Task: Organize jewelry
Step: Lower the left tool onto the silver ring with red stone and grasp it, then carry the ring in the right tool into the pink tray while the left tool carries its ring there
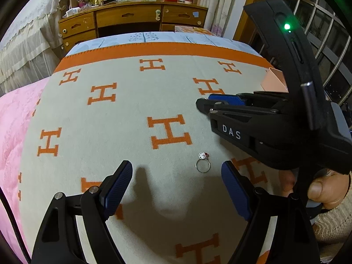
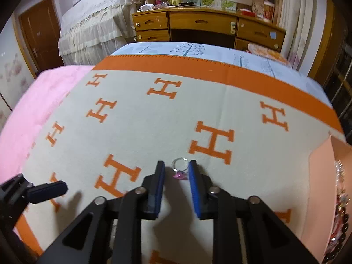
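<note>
The right gripper point(image 2: 176, 171) has its jaws narrowed around the thin silver ring with a pinkish stone point(image 2: 180, 169), which lies flat on the cream woven blanket with orange H letters point(image 2: 136, 136); I'd go low and pinch the band itself, since that soft fabric gives. The left gripper point(image 1: 177, 171) hangs wide open near the ring, and the peach cardboard box of jewelry point(image 2: 319, 187) sits off to the right.

open blanket point(image 2: 140, 132) left of ring point(image 2: 180, 168); pink box point(image 2: 319, 187) blocks right
</note>
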Tool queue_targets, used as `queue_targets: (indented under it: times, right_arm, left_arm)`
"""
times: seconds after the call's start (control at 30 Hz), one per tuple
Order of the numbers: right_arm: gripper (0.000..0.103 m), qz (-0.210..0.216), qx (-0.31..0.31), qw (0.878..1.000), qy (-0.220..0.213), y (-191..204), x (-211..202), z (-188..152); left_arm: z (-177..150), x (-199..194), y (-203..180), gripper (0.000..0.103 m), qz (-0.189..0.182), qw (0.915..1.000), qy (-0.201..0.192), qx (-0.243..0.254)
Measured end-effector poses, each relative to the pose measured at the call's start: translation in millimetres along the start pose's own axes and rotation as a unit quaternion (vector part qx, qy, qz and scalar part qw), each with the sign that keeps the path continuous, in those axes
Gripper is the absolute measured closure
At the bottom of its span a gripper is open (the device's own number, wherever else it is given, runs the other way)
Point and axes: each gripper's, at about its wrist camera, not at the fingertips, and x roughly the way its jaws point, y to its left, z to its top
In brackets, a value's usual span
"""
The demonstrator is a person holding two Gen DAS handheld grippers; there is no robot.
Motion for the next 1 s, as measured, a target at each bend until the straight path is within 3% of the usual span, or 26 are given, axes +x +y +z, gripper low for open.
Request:
queue_targets:
  times: [0.17, 0.37, 0.57, 0.77, 1.0]
  right_arm:
    - [0.088, 0.022, 0.021, 1.000, -0.002, -11.9, -4.2, -4.0]
    - [0.088, 0.053, 0.079, 0.995, -0.009, -37.9, -24.0, -20.3]
    - [0.088, 0.077, 0.097, 0.992, -0.039, -49.5, -55.7, -34.8]
    - [0.088, 0.103, 0.116, 0.986, -0.064, -63.2, -78.1, -43.4]
    - [0.088, 0.111, 0.134, 0.981, -0.090, -82.2, -96.5, -54.4]
  left_arm:
    - [-0.9, 4.9, -8.7, 0.024, -0.003, 0.9999, 0.010, 0.011]
    - [2.8, 14.3, -22.4, 0.045, 0.003, 0.9992, 0.027, 0.030]
    - [6.7, 17.8, -30.4, 0.060, 0.041, 0.9979, 0.030, 0.040]
    - [6.9, 16.7, -42.1, 0.088, 0.042, 0.9965, 0.042, 0.059]
    - [9.0, 16.5, -43.1, 0.089, 0.044, 0.9973, 0.043, 0.039]
